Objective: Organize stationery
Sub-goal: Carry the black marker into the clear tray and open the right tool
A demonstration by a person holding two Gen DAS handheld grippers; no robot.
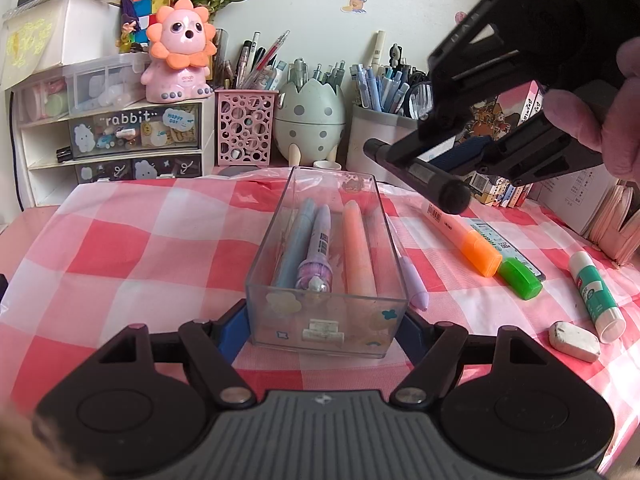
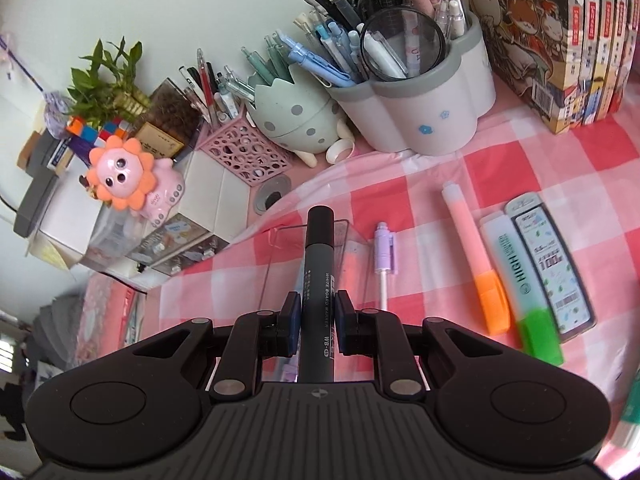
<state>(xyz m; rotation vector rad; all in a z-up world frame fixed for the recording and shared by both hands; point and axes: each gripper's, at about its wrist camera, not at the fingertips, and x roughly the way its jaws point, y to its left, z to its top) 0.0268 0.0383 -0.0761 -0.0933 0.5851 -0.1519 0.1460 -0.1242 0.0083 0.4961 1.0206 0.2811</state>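
Note:
A clear plastic tray [image 1: 326,322] stands on the checked cloth and holds a blue pen, a purple pen [image 1: 316,254] and an orange-pink highlighter [image 1: 358,250]. My left gripper [image 1: 324,320] clamps the tray's near end between its blue pads. My right gripper [image 2: 317,314] is shut on a black whiteboard marker [image 2: 318,276] and holds it in the air above the tray's far right; the marker also shows in the left wrist view [image 1: 420,176]. The tray [image 2: 280,248] lies below the marker.
Right of the tray lie a lilac pen [image 1: 414,282], an orange highlighter [image 1: 464,240], a green highlighter [image 1: 516,272], a glue stick [image 1: 596,294] and an eraser [image 1: 574,340]. Pen holders [image 1: 308,120], a drawer unit [image 1: 116,140] and books [image 2: 560,40] line the back.

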